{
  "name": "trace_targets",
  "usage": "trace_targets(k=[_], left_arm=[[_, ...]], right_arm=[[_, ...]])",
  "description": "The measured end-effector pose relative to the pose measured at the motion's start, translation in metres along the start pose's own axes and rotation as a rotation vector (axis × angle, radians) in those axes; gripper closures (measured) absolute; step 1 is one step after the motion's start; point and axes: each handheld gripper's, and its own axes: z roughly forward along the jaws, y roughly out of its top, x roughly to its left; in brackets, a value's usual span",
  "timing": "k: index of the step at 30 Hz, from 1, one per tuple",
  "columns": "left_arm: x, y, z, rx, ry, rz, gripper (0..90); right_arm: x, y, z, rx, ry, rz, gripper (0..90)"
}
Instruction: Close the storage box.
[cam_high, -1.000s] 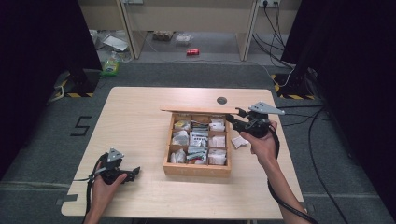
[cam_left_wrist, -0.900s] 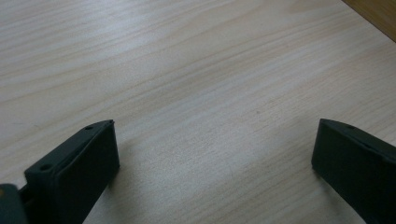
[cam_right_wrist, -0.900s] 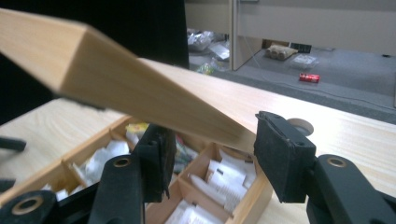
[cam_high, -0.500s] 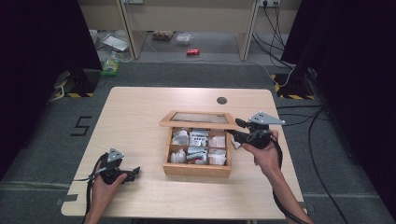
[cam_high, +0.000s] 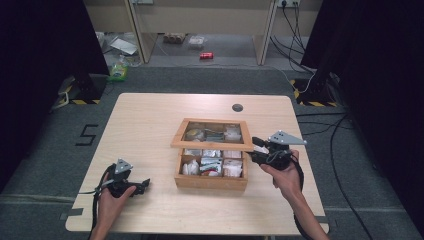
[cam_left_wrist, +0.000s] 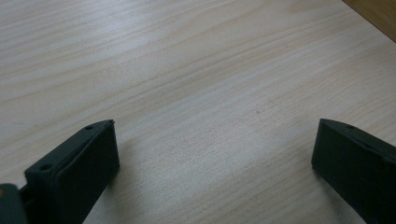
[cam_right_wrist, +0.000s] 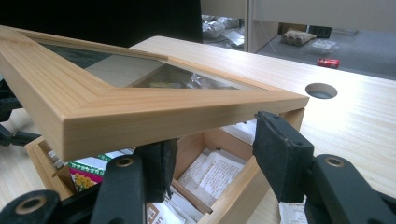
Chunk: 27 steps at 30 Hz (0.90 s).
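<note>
Wooden glass-paned lid half-lowered over box of sachets, resting above right gripper, jaws parted under lid's edge, unclamped, left gripper gaping, empty, well apart from box on table

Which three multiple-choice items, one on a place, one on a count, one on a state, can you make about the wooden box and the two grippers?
1. Where is the left gripper?
A. on the lid
B. low over bare table, left of the box
C. inside the box

2. How many round holes does the table have?
A. one
B. three
C. five

3. How is the glass-paned lid of the wooden box?
A. fully shut
B. partly lowered
C. taken off

Answers: 1 B, its view shows only wood grain between open jaws. 2 A, one dark hole behind the box. 3 B, the right gripper is under its raised edge.
</note>
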Motion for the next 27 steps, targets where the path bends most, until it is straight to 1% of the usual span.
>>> trace_targets(k=[2, 4, 10, 13, 19, 22, 27], left_arm=[[0.0, 0.0, 0.0, 0.0, 0.0, 0.0, 0.0], [0.0, 0.0, 0.0, 0.0, 0.0, 0.0, 0.0], [0.0, 0.0, 0.0, 0.0, 0.0, 0.0, 0.0], [0.0, 0.0, 0.0, 0.0, 0.0, 0.0, 0.0], [0.0, 0.0, 0.0, 0.0, 0.0, 0.0, 0.0], [0.0, 0.0, 0.0, 0.0, 0.0, 0.0, 0.0], [0.0, 0.0, 0.0, 0.0, 0.0, 0.0, 0.0]], right_arm=[[0.001, -0.002, 0.0, 0.002, 0.0, 0.008, 50.5], [0.001, -0.005, 0.0, 0.001, 0.0, 0.006, 50.4], [0.003, -0.013, 0.0, 0.022, -0.003, 0.001, 50.3], [0.004, -0.017, 0.001, 0.03, -0.002, 0.008, 50.3], [0.005, -0.024, 0.001, 0.05, -0.011, -0.005, 50.3], [0.005, -0.027, 0.002, 0.06, -0.012, 0.001, 50.3], [0.005, -0.031, 0.003, 0.065, -0.013, -0.008, 50.0]])
